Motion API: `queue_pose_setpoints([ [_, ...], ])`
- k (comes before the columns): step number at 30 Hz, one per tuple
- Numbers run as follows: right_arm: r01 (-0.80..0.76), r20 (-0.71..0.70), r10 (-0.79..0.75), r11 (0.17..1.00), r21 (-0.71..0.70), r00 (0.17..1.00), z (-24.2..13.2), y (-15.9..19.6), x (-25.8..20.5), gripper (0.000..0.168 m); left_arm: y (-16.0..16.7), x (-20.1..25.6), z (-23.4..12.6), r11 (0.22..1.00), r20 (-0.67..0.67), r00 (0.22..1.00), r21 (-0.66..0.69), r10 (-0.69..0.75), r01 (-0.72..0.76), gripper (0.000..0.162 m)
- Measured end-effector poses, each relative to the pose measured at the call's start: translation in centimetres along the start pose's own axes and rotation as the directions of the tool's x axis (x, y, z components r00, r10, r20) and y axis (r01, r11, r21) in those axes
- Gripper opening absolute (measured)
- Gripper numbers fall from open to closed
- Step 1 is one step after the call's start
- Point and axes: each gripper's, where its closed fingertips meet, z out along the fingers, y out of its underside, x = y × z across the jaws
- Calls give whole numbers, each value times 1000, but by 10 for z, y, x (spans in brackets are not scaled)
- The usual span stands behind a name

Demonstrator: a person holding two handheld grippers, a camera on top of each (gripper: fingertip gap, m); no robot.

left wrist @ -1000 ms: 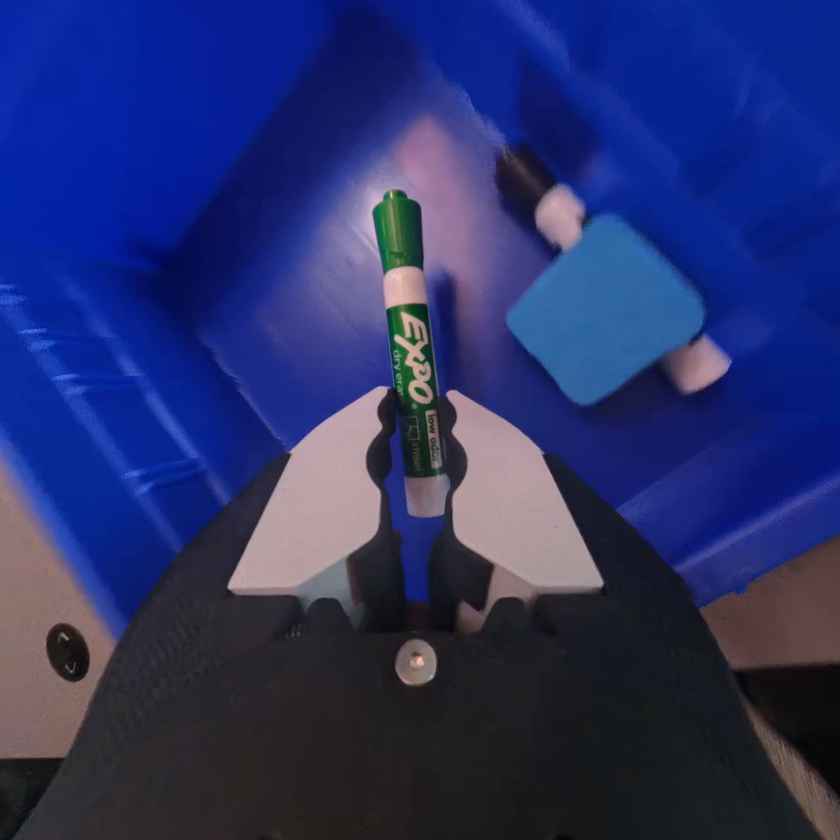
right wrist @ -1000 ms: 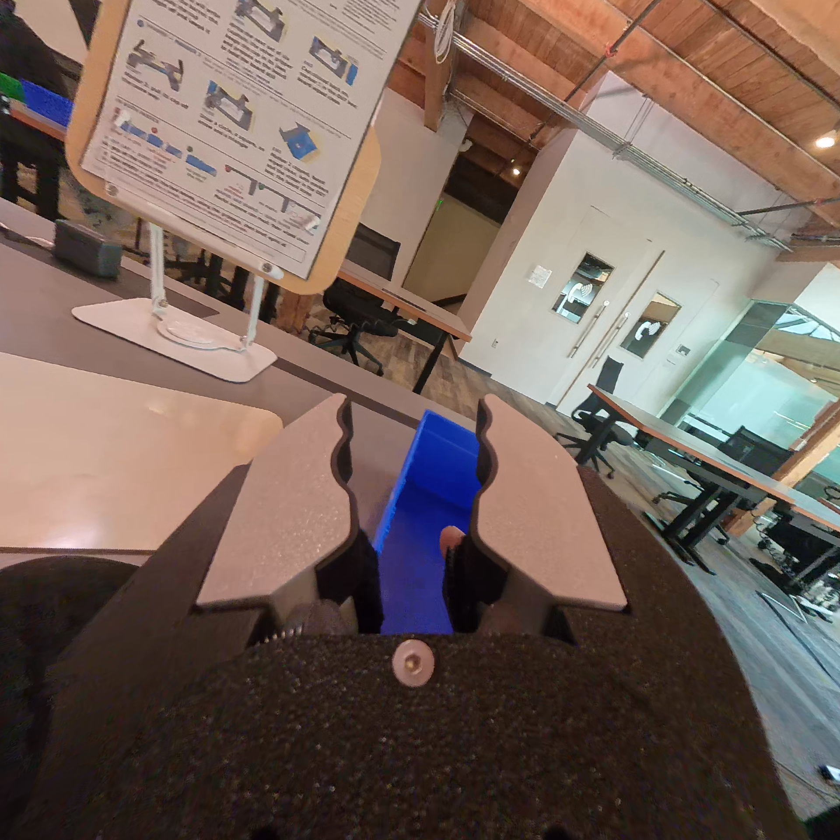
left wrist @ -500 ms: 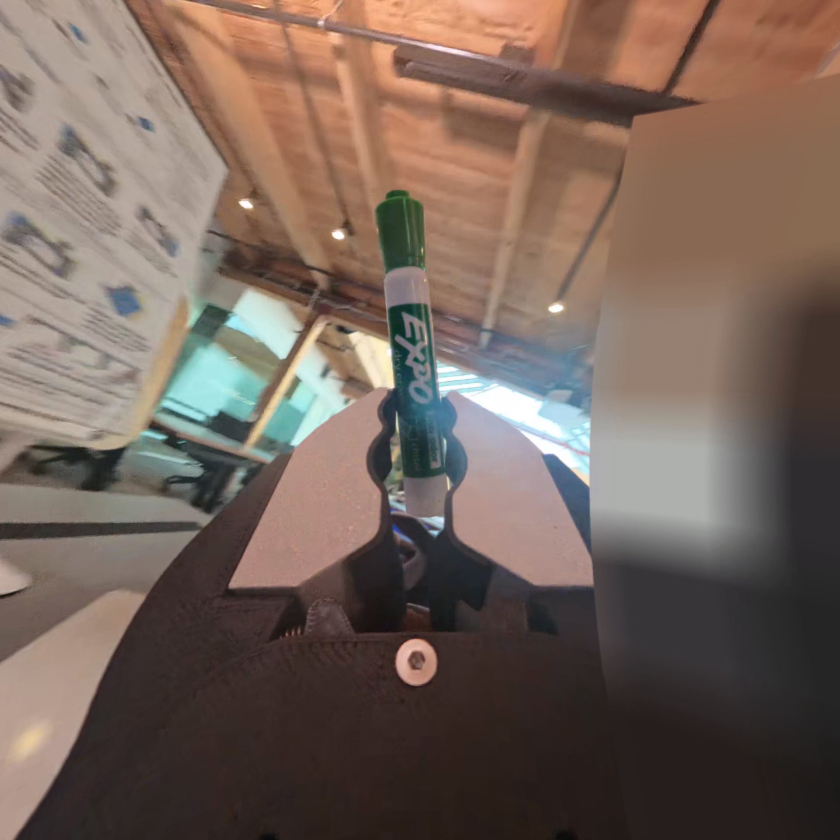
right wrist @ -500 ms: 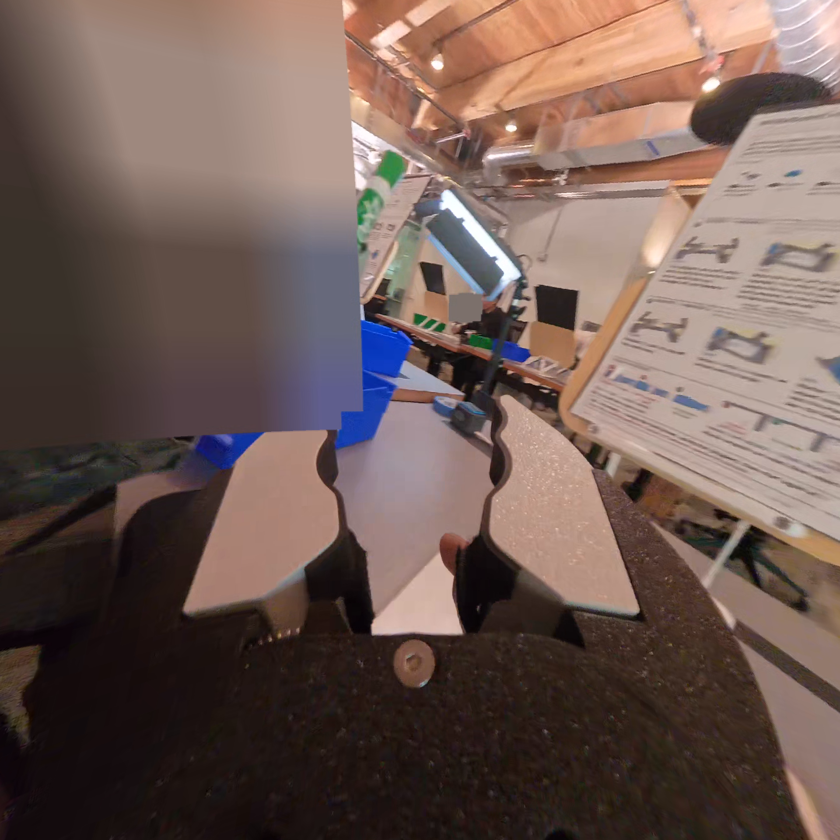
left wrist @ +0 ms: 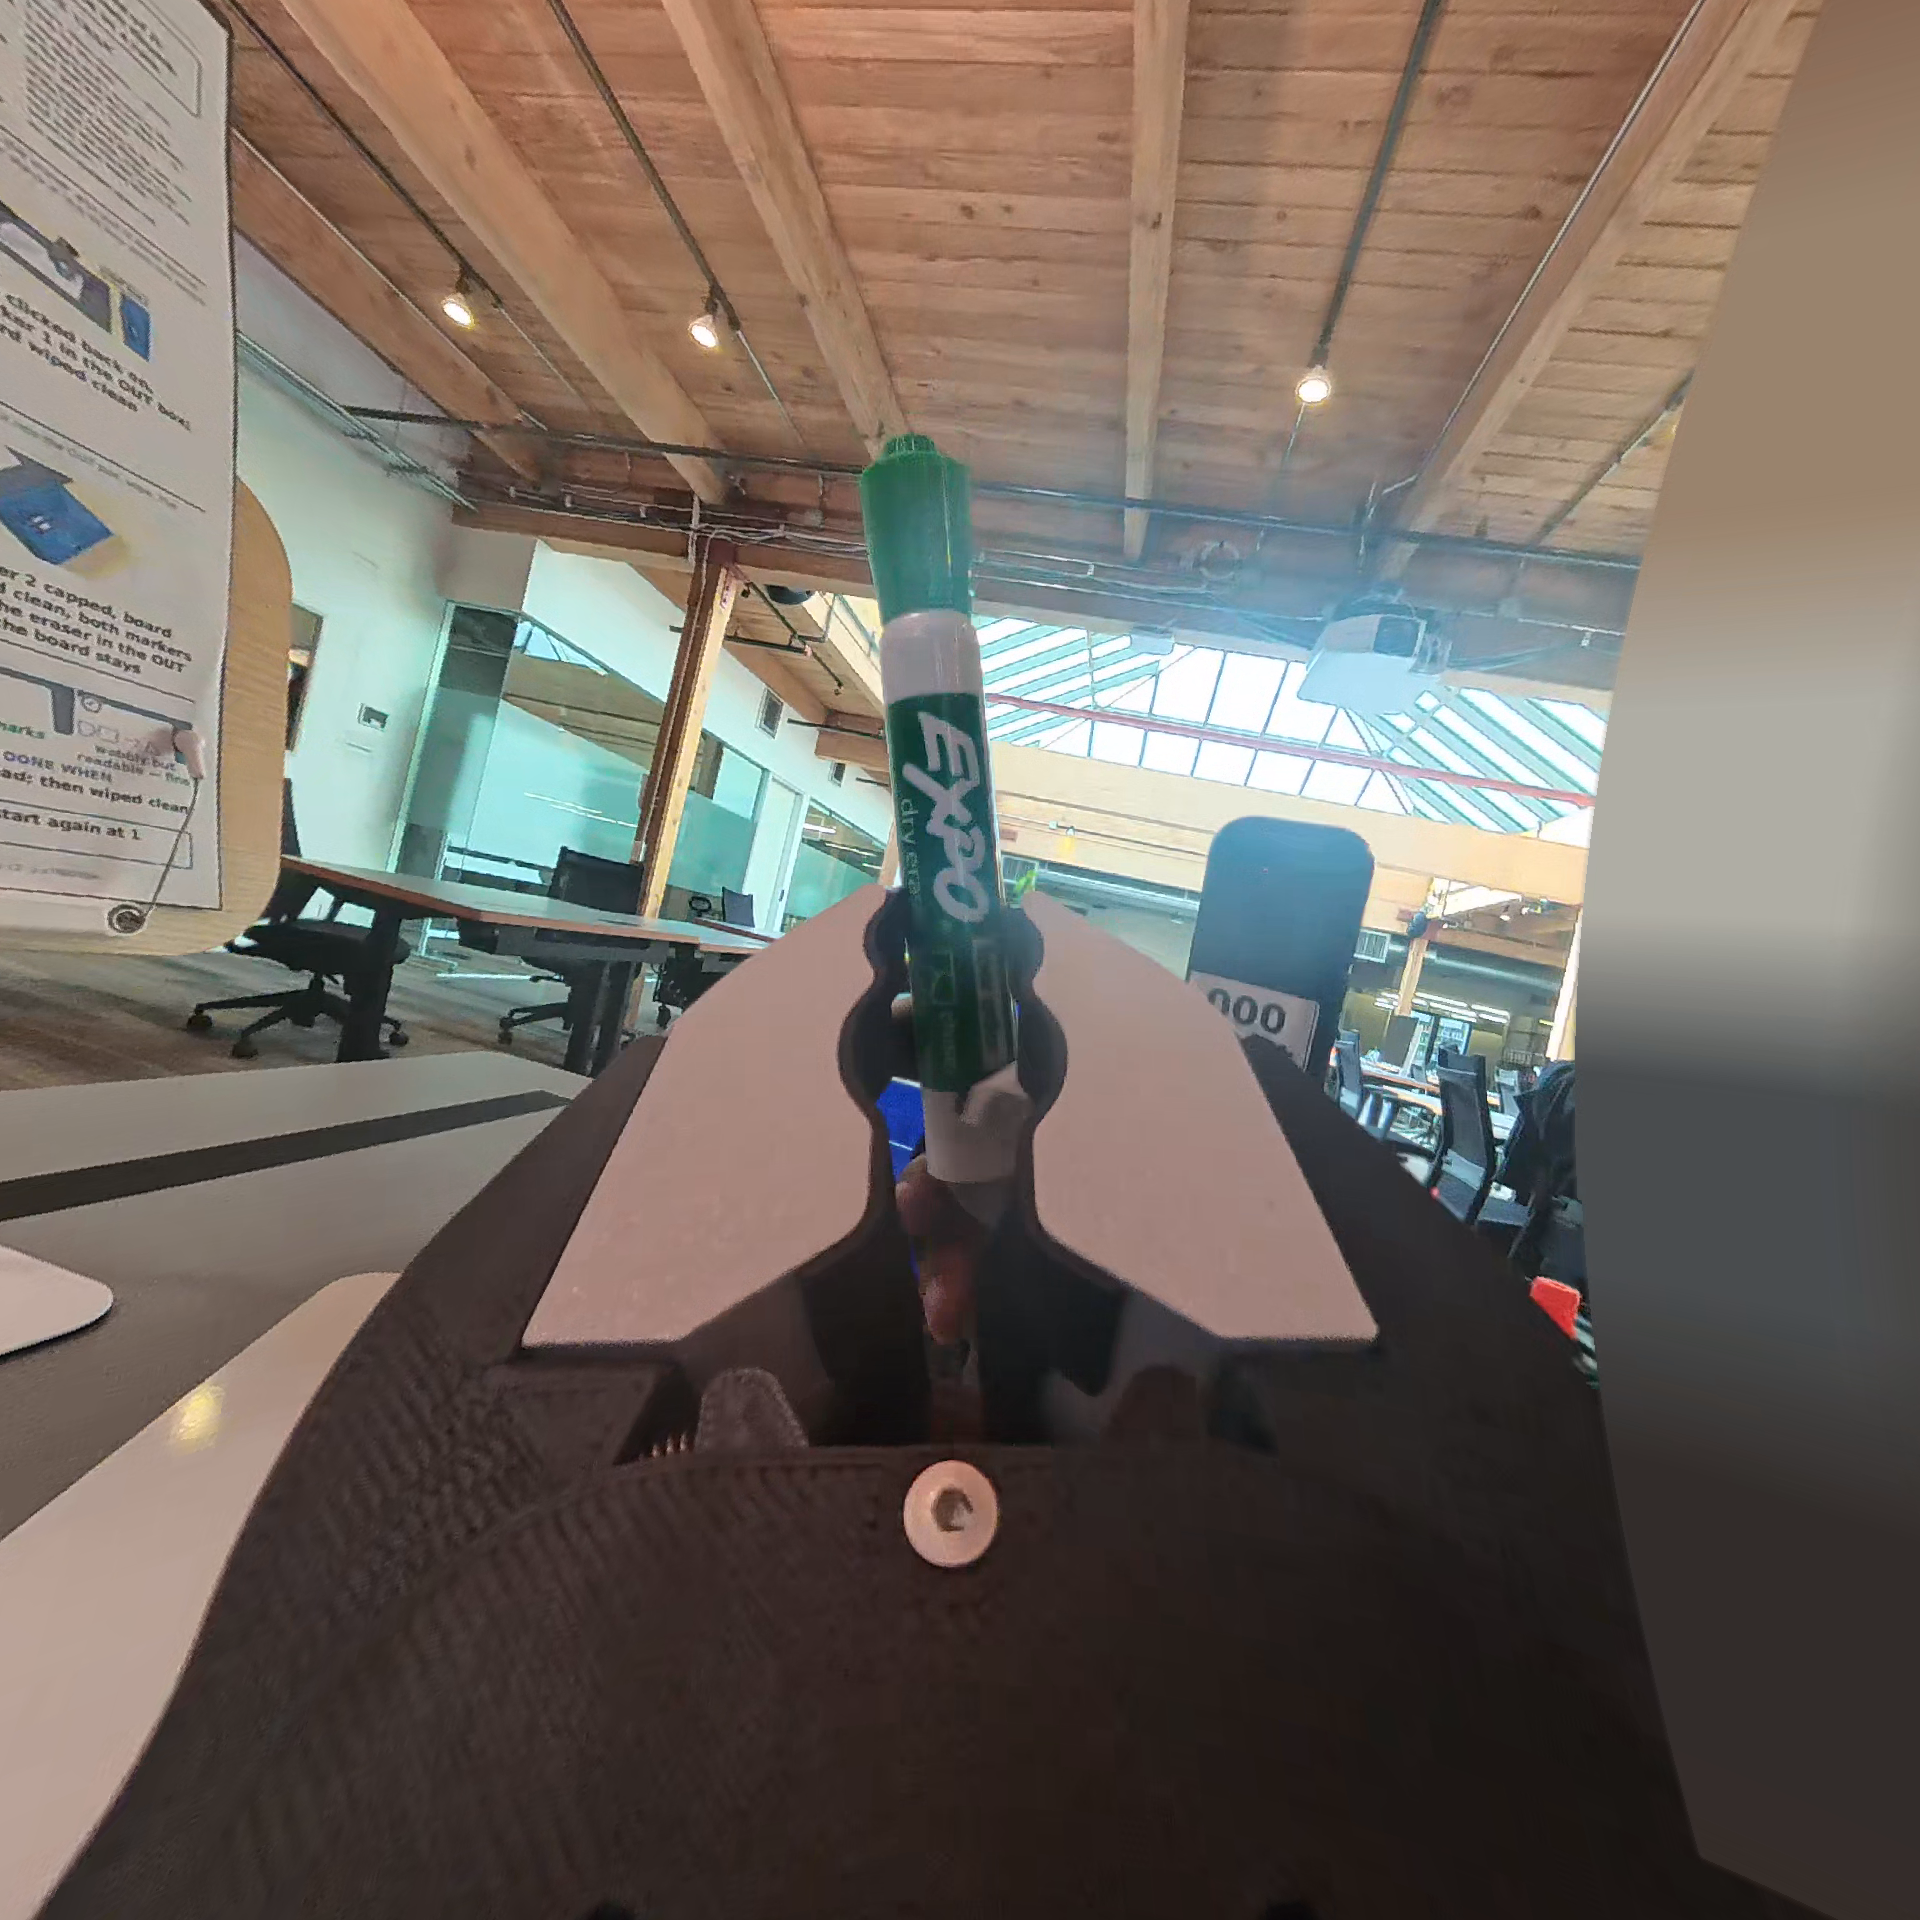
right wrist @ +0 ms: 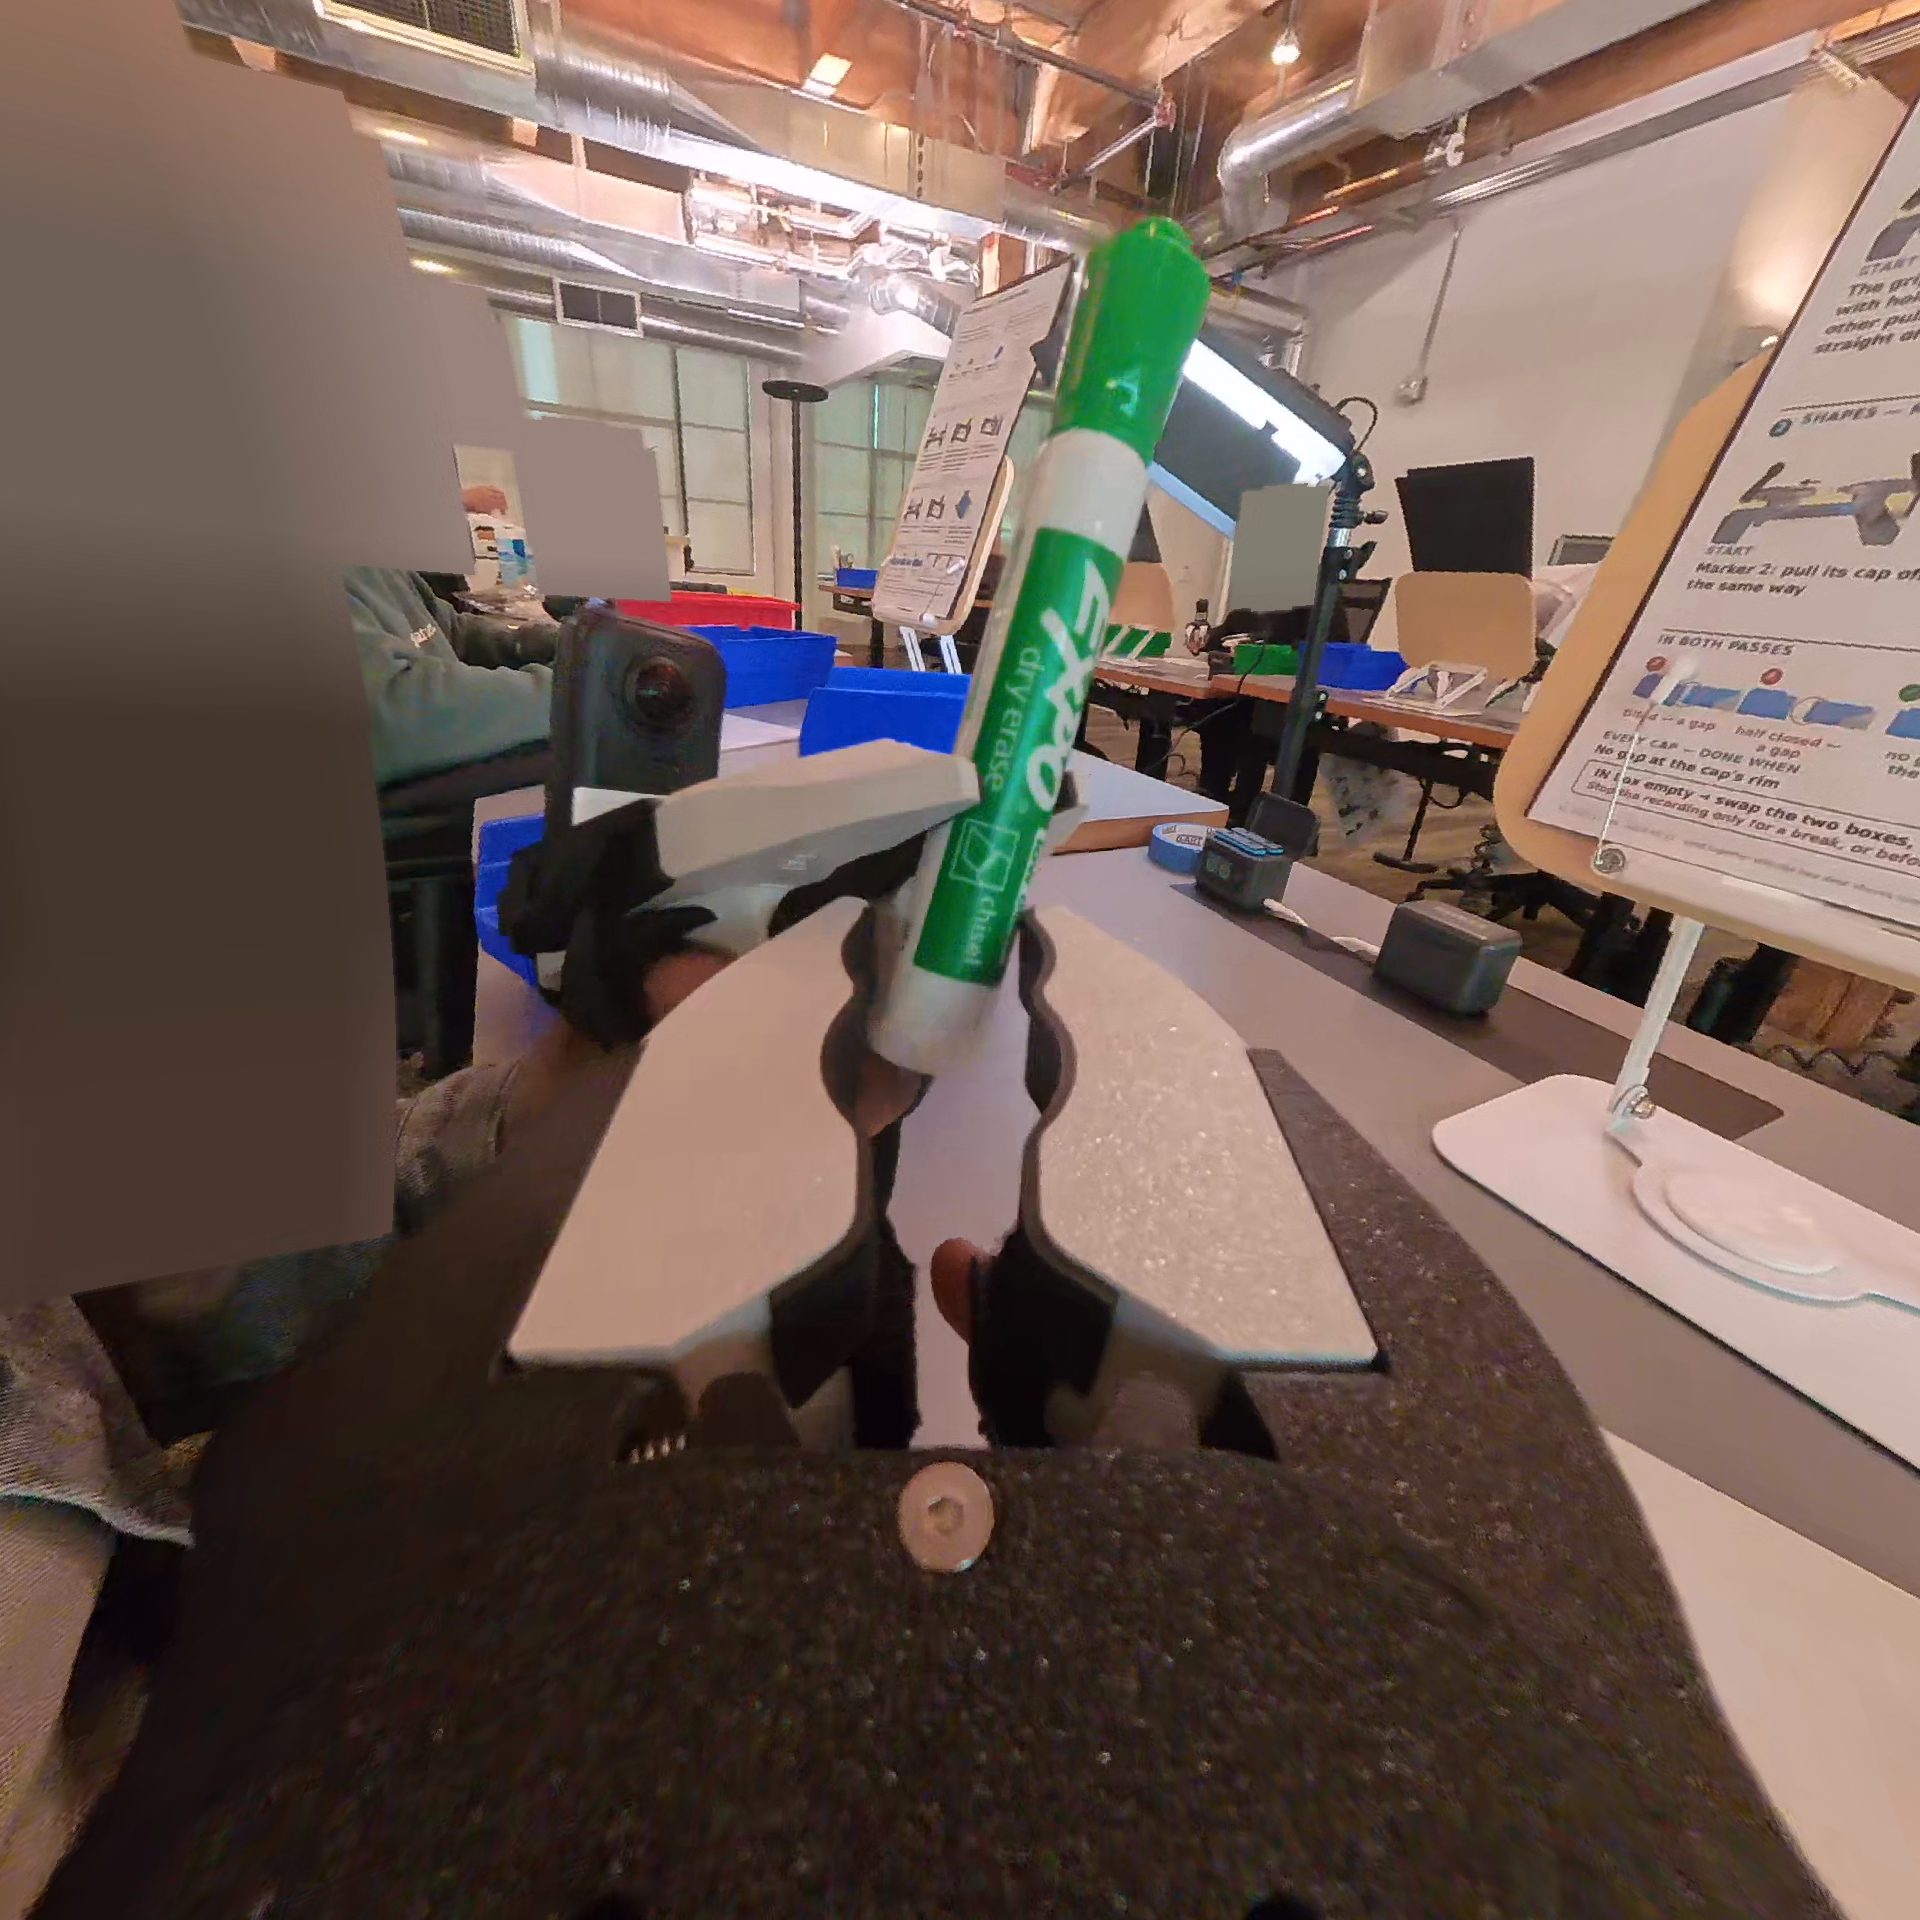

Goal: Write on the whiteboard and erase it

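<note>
A green dry-erase marker [left wrist: 940, 810] with its green cap on stands upright in my left gripper [left wrist: 951, 920], which is shut on its barrel. In the right wrist view the left gripper [right wrist: 831, 800] reaches in from the left and holds the marker [right wrist: 1039, 665] tilted, cap up. My right gripper [right wrist: 940, 987] has its fingers closed in around the marker's white tail end. The whiteboard [left wrist: 156, 1507] lies flat on the table below; it also shows in the right wrist view [right wrist: 1787, 1683].
An instruction sheet on a white stand [right wrist: 1766, 540] rises at the right, its base [right wrist: 1558, 1153] on the grey table. Blue bins [right wrist: 509, 883] sit at the left behind the left gripper. A small grey box [right wrist: 1449, 956] and a tape roll [right wrist: 1174, 844] lie farther back.
My left gripper lifted the marker out of the blue bin and tipped it upright. My right gripper swung round to the marker and narrowed its fingers around the tail end.
</note>
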Motion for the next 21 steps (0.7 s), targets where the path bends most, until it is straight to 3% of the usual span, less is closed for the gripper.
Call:
queue_pose_setpoints([
  [4, 27, 16, -25, 995, -95, 1000, -9, 10, 6, 20, 8, -3, -5, 996, 22, 997, -58, 74, -73, 20],
  [7, 95, 29, -91, 960, -265, 995, -29, 27, 21, 20, 11, -17, -20, 928, 63, 944, -215, 323, -303, 31],
  [9, 174, 41, -173, 892, -418, 984, -48, 40, 35, 20, 7, -36, -37, 748, 75, 784, -369, 616, -552, 43],
  [10, 208, 60, -205, 845, -492, 977, -57, 46, 41, 20, 8, -46, -45, 596, 36, 659, -466, 751, -654, 47],
  [12, 267, 113, -251, 746, -610, 961, -73, 55, 49, 20, 21, -60, -54, 273, -142, 435, -600, 889, -752, 52],
  [13, 293, 142, -267, 701, -651, 953, -78, 58, 51, 20, 32, -60, -53, 167, -229, 376, -614, 898, -772, 53],
  [15, 327, 195, -273, 622, -712, 942, -87, 63, 53, 20, 53, -54, -45, 45, -354, 306, -587, 884, -809, 55],
  [19, 375, 268, -273, 512, -773, 924, -96, 67, 54, 20, 79, -57, -28, -230, -511, 71, -501, 857, -835, 54],
  [20, 384, 281, -270, 504, -774, 921, -97, 65, 52, 20, 84, -60, -25, -274, -529, 35, -494, 848, -825, 47],
  [21, 392, 289, -272, 502, -771, 918, -97, 63, 51, 20, 86, -62, -22, -288, -527, 13, -484, 850, -826, 26],
])
